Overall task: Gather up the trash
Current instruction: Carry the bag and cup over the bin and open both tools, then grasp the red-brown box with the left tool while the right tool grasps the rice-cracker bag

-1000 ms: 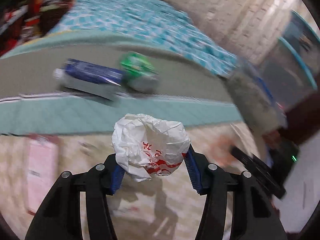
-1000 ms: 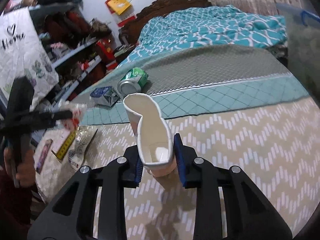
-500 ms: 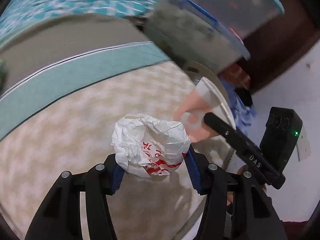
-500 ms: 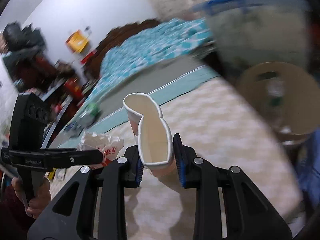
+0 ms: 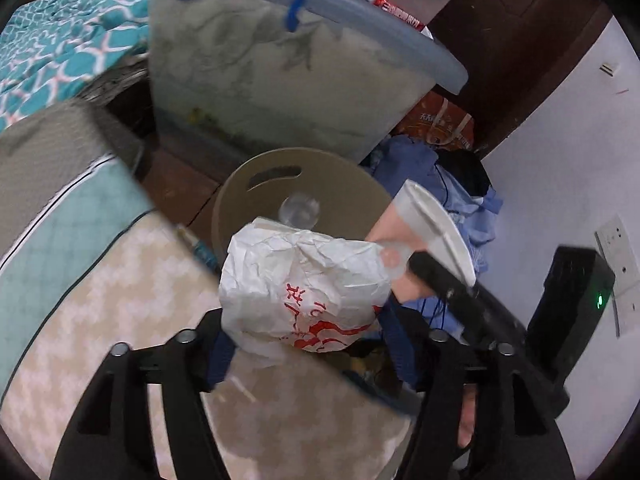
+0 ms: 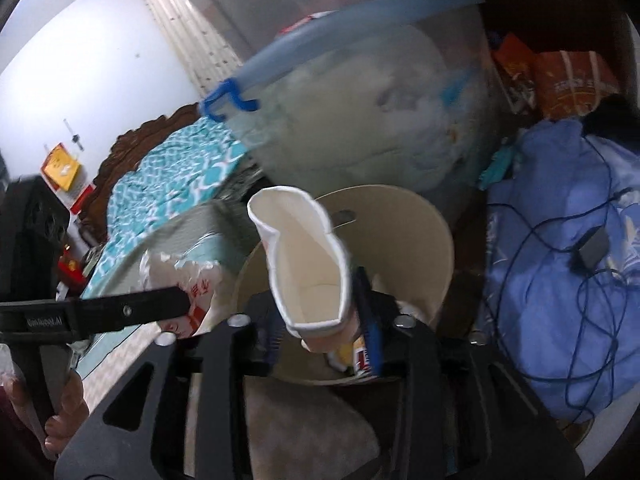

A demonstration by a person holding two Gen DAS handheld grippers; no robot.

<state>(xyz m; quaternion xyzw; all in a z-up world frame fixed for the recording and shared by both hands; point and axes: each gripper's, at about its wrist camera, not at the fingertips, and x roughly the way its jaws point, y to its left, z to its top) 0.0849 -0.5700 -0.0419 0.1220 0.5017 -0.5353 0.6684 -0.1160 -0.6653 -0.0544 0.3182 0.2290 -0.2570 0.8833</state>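
Both grippers are hanging over the tan trash bin (image 5: 304,168) that is standing on the dark floor at the corner of the bed (image 5: 80,288), whose cover is showing a beige zigzag band and a teal quilted band. The left gripper (image 5: 308,340) is opening its jaws; the crumpled white paper bag (image 5: 304,276) with red print is sitting between its blue pads (image 5: 219,354), and whether they are pressing on it I cannot tell. The right gripper (image 6: 320,324) is opening too, with the squashed white paper cup (image 6: 308,264) standing between its jaws above the bin's mouth, leaning against one pad. Behind the bin a clear storage tub (image 5: 280,80) with a blue clip is stuffed with bedding. Blue cloth (image 6: 560,280) with a dark cable is lying heaped against the white wall (image 5: 560,160).
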